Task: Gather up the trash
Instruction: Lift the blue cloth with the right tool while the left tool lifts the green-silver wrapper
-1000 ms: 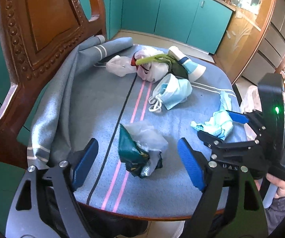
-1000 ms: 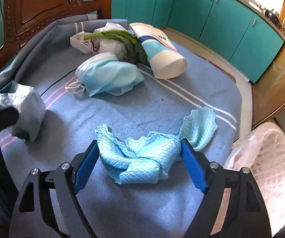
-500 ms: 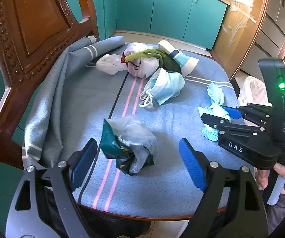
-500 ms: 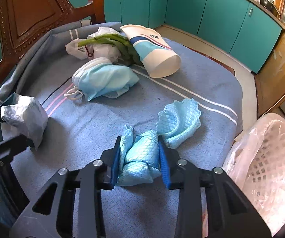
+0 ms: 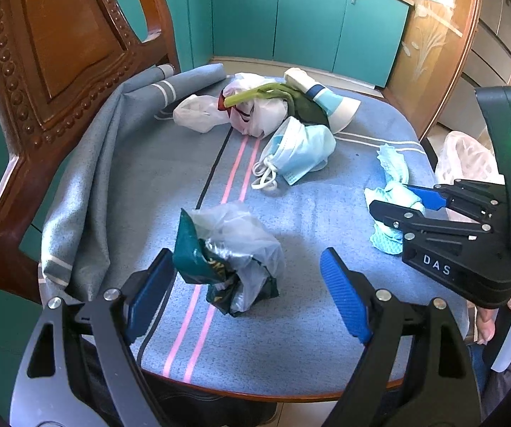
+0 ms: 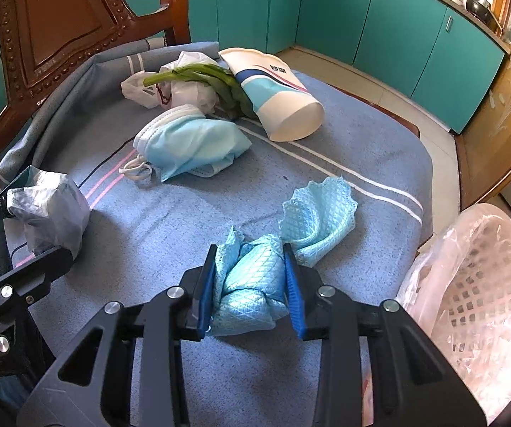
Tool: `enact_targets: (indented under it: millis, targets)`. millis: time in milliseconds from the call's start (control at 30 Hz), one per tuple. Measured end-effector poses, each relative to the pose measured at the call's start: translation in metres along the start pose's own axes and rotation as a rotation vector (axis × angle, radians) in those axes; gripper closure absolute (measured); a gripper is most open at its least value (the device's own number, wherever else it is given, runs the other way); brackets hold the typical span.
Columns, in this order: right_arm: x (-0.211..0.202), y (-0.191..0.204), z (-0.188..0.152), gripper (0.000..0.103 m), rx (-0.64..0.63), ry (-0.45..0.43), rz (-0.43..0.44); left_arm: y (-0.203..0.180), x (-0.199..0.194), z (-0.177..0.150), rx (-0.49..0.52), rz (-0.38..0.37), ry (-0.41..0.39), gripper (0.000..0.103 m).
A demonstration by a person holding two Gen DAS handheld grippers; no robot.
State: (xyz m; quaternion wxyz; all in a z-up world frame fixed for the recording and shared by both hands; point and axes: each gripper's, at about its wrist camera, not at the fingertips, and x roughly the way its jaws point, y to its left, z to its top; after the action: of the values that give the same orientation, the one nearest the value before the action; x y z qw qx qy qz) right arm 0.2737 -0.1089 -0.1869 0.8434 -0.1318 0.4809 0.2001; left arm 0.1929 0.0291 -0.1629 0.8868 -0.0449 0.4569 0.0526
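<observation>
At the far left a carved wooden chair back (image 5: 59, 46) stands against the table (image 5: 283, 393), with the grey-blue striped tablecloth (image 5: 141, 178) bunched up against it. Next comes the left gripper (image 5: 244, 290), its blue pads spread wide on either side of a crumpled green snack wrapper wadded with clear plastic (image 5: 227, 249); the wad sits close by the left pad, with a clear gap to the right one. Farther back lie a white plastic bag (image 6: 184, 89) with a green vegetable stalk (image 6: 198, 74) across it, a crumpled blue face mask (image 6: 191, 146), and a paper cup (image 6: 273, 96) on its side, its long axis slanting and its flat bottom facing the near right. Right of these, the right gripper (image 6: 250, 284) has just been closing and now pinches a light blue quilted cloth (image 6: 251, 274) on the tablecloth; the cloth's loose end (image 6: 319, 210) trails away up and to the right. Past the table's right edge sits a white lattice basket lined with clear plastic (image 6: 475, 291).
</observation>
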Motion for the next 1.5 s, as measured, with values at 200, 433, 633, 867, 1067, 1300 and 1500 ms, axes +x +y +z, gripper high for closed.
enact_targets:
  millis: [200, 433, 633, 867, 1067, 1300, 1500]
  targets:
    - [0.0, 0.0, 0.0, 0.068, -0.005, -0.001, -0.002, 0.001, 0.002, -0.002, -0.004, 0.001, 0.007, 0.024]
    - [0.003, 0.002, 0.001, 0.068, -0.012, 0.004, -0.007, 0.002, 0.004, -0.002, -0.008, 0.003, 0.012, 0.024]
    - [0.003, 0.003, 0.0, 0.068, -0.014, 0.004, -0.01, 0.003, 0.006, -0.003, -0.013, 0.004, 0.013, 0.024]
    - [0.003, 0.003, 0.0, 0.068, -0.015, 0.005, -0.012, 0.008, 0.007, -0.003, -0.026, 0.009, 0.016, 0.036]
    - [0.004, 0.004, 0.0, 0.068, -0.016, 0.004, -0.015, 0.009, 0.009, -0.002, -0.03, 0.007, 0.016, 0.044]
    - [0.004, 0.004, 0.0, 0.068, -0.017, 0.005, -0.015, 0.011, 0.009, -0.002, -0.039, 0.012, 0.017, 0.043]
    - [0.004, 0.004, 0.0, 0.068, -0.018, 0.005, -0.016, 0.012, 0.013, -0.002, -0.04, 0.012, 0.022, 0.039]
